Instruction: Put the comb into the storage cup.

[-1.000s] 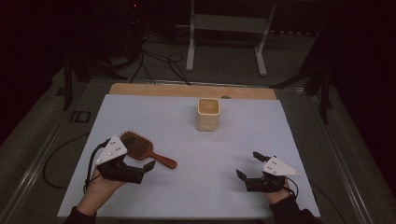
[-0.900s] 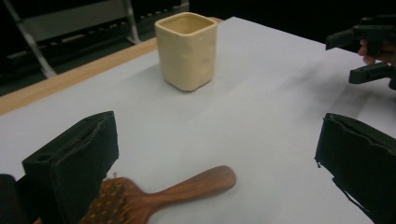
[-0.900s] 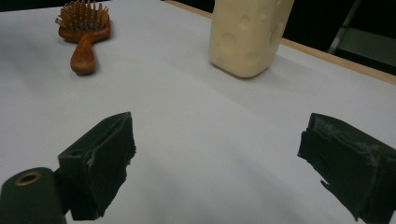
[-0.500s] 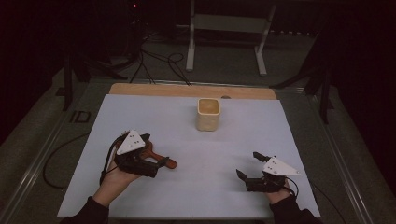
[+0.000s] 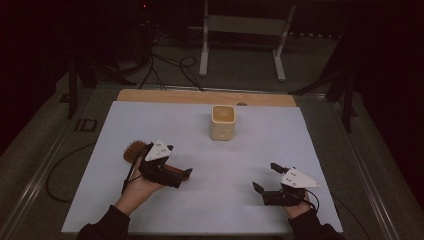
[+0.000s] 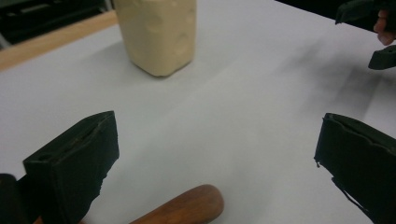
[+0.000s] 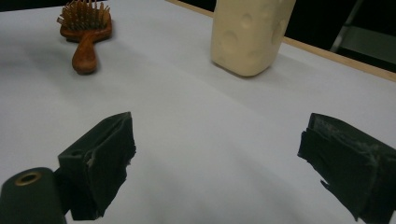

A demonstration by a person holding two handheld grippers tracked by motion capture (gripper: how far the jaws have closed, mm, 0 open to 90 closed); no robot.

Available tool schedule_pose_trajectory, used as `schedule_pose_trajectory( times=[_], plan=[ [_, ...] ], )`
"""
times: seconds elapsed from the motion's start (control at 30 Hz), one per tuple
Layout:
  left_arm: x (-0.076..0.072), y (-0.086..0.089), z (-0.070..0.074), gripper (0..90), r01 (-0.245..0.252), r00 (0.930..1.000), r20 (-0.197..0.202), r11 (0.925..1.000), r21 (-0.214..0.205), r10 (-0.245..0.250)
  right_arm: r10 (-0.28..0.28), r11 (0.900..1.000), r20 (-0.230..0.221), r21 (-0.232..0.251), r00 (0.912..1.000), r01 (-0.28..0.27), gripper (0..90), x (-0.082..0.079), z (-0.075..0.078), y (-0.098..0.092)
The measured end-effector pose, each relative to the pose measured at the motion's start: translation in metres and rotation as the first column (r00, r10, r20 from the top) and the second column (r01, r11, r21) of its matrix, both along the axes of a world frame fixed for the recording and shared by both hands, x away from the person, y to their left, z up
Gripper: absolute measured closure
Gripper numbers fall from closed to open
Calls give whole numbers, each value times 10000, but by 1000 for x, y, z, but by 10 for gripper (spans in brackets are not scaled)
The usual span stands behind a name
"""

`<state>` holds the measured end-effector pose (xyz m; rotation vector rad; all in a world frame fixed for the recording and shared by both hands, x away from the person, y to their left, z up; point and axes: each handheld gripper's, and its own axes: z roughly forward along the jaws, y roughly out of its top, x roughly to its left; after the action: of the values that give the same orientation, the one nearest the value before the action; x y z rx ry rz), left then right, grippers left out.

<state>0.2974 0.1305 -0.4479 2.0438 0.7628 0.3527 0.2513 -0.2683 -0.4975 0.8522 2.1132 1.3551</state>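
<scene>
Brush (image 5: 134, 150) lies on the white sheet (image 5: 250, 150) right under the left gripper (image 5: 186, 174), its wooden handle (image 6: 187, 207) pointing out between the wide-spread jaws, which grasp nothing. A second ago that gripper sat to the left of the brush, beside its head; now it has swung over the handle and lines up along it. My reading is that this is the approach to a pick-up: the handle is bracketed but not yet pinched, so the next step would be to lower and close on it.

The right gripper (image 5: 265, 179) rests well off to the right of the brush, unmoved, jaws also released and empty. From its own view the brush (image 7: 86, 32) shows clearly: reddish-brown polished wood, a rounded paddle head set with stiff upright bristles, and a short smooth handle with a blunt rounded end.

Cup (image 5: 223, 122) stands upright ahead of and between the two grippers, apart from both; it is cream-coloured, squarish with softened corners, matte, with shallow dimples on its sides (image 7: 247, 32)
</scene>
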Motion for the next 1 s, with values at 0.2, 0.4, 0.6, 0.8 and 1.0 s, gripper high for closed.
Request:
schedule_pose_trajectory(
  times=[0.2, 0.4, 0.6, 0.8, 1.0],
  plan=[
    [6, -3, -12, 68, -32, 9997, -242, 10000, 53, 33, 13, 10000, 13, 18, 10000, -13, 89, 0, 0, 0],
    [12, -7, -25, 157, -279, 9977, -608, 9990, 345, 300, 20, 10000, 40, 11, 10000, -21, 89, 0, 0, 0],
    [16, -7, -35, 285, -728, 9935, -843, 9964, 430, 762, 28, 10000, -2, -28, 10000, -28, 89, 0, 0, 1],
    [17, -7, -40, 407, -655, 9918, -1066, 9969, 441, 698, 33, 10000, -34, -9, 10000, -33, 89, 0, -1, 0],
    [20, -9, -46, 542, -623, 9881, -1361, 9955, 709, 715, 59, 10000, -35, -7, 10000, -59, 89, 0, -1, 1]
  ],
)
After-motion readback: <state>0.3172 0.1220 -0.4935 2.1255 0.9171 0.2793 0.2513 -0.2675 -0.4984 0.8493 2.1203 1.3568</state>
